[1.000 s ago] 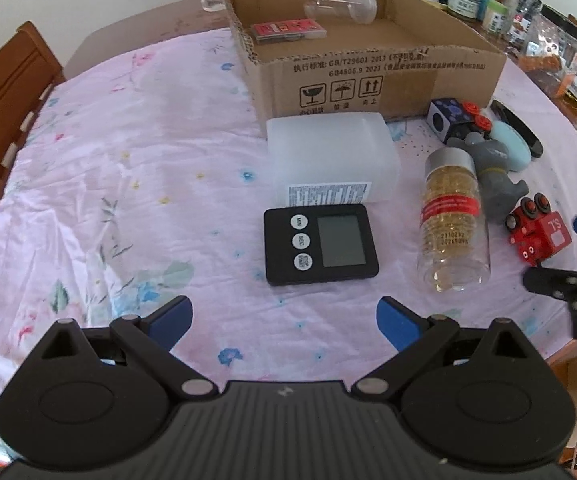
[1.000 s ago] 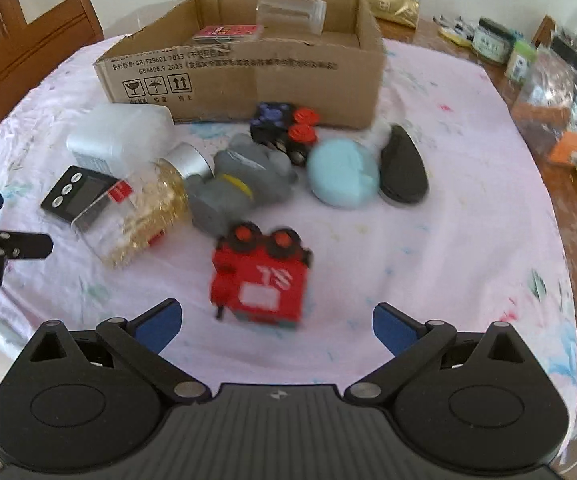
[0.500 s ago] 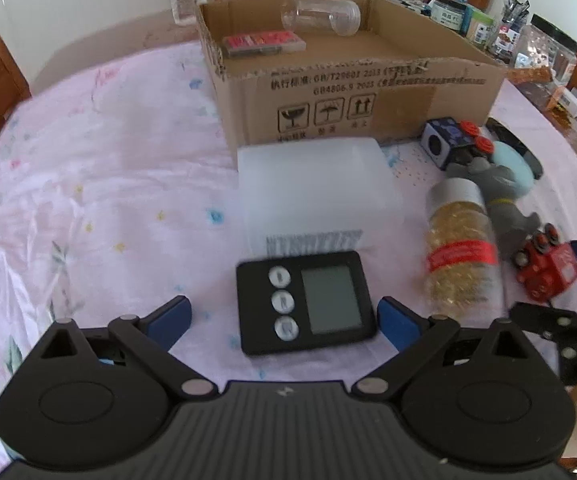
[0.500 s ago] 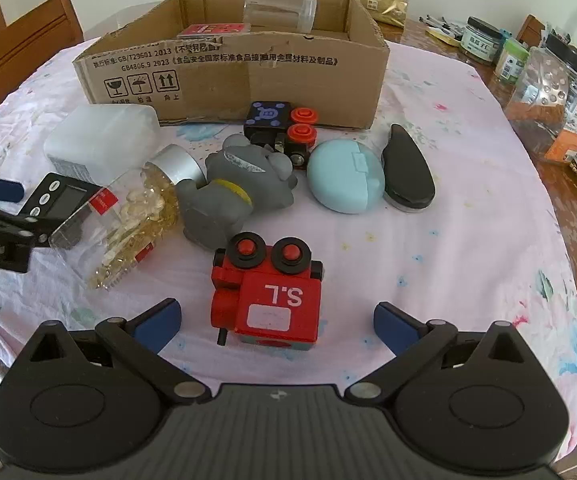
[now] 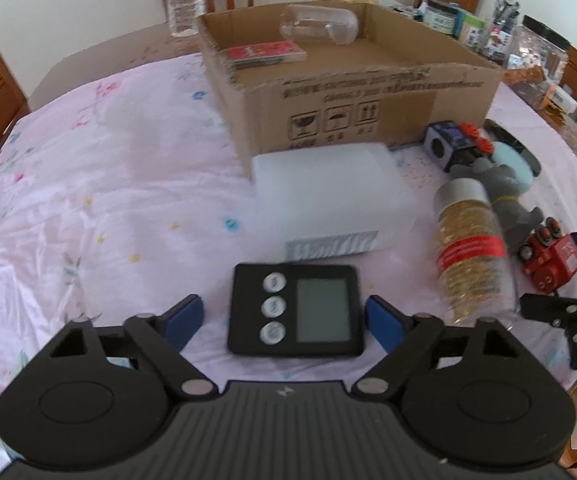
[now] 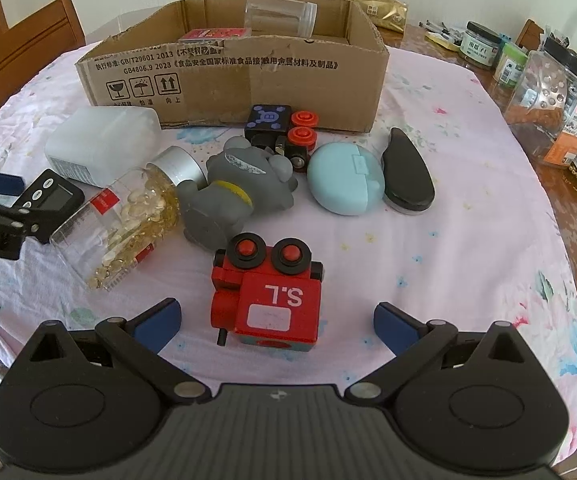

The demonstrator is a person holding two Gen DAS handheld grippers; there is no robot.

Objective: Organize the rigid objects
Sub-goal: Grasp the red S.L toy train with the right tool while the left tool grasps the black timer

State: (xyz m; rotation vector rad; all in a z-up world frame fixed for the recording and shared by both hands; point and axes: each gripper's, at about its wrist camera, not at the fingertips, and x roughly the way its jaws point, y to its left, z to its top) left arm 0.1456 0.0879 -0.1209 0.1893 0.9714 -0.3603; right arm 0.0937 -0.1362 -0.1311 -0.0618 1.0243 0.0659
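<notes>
A black digital timer (image 5: 296, 310) lies flat on the pink cloth between the blue pads of my left gripper (image 5: 284, 320). Its jaws are closing; the right pad is at the timer's edge and a gap remains at the left pad. A red toy train (image 6: 266, 300) marked "S.L" stands between the wide-apart fingers of my right gripper (image 6: 276, 324), which is open and touches nothing. The open cardboard box (image 5: 348, 92) behind holds a red card pack (image 5: 264, 52) and a clear jar (image 5: 320, 28).
Also on the table are a translucent white box (image 5: 328, 200), a capsule bottle (image 6: 128, 220) on its side, a grey elephant toy (image 6: 236, 188), a black cube toy (image 6: 276, 128), a light blue case (image 6: 344, 180) and a black case (image 6: 408, 176). Jars (image 6: 548, 92) crowd the right edge; chairs surround the table.
My left gripper moved in over the timer and its jaws narrowed around it. The right gripper drew closer to the red train early on, then held still.
</notes>
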